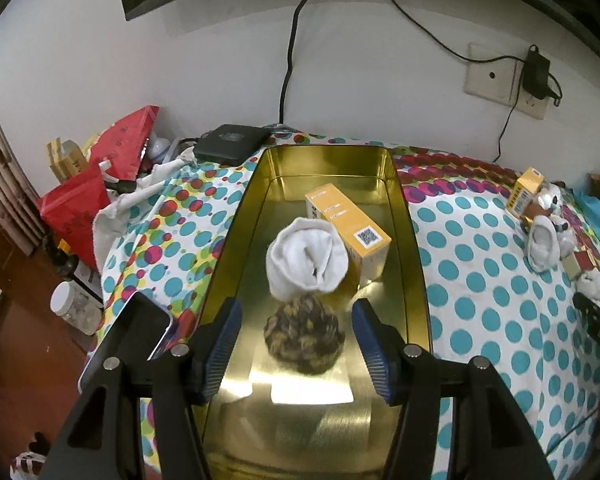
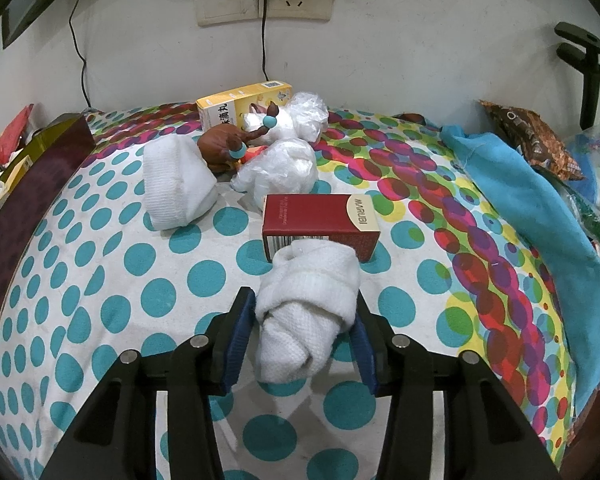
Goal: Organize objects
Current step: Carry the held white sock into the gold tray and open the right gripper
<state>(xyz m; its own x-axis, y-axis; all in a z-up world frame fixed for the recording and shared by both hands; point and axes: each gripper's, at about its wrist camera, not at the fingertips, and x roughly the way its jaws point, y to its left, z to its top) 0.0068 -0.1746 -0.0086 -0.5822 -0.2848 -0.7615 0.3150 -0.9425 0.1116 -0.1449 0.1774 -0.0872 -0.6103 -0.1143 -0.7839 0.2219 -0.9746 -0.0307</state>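
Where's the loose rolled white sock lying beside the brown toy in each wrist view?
Left wrist: rolled white sock at the far right edge, below a yellow box.
Right wrist: left of centre, touching the brown toy.
Shared landmark: that yellow box, behind the toy.

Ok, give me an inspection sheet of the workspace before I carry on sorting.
Surface: polka-dot cloth, no damage seen.
Job's things: gold tin holds a white sock roll, a yellow box and a dark mottled ball. Red box, another sock roll and plastic-wrapped bundles lie outside.
Clutter: blue cloth, red bags.
Grippers: left tool open above the tin; right tool shut on a knotted white sock.
Cables: black leads on wall.
Surroundings: wall sockets.
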